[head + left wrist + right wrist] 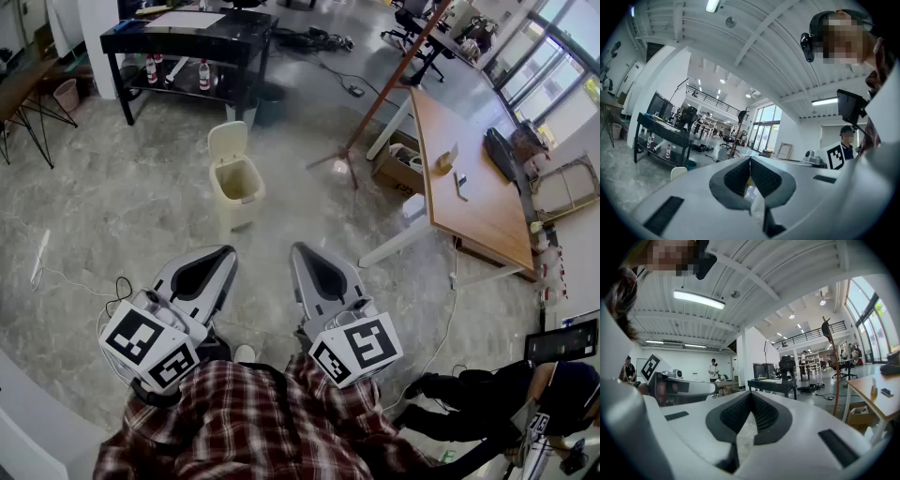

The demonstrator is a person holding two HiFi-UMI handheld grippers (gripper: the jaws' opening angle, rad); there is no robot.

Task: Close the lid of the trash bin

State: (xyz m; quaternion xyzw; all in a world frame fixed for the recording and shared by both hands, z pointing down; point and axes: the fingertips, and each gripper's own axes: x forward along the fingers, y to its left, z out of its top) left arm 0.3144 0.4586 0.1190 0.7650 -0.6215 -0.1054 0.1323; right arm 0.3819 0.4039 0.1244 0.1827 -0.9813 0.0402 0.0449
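A cream trash bin stands on the grey floor ahead of me, its lid tipped up and open at the back. A sliver of that lid shows low in the left gripper view. My left gripper and right gripper are held close to my body, both short of the bin and pointing toward it. The tips of each pair of jaws meet, and nothing is between them. Both are shut and empty.
A black table with bottles on its lower shelf stands beyond the bin. A wooden desk runs along the right, with a slanted pole stand and a cardboard box beside it. A seated person is at lower right.
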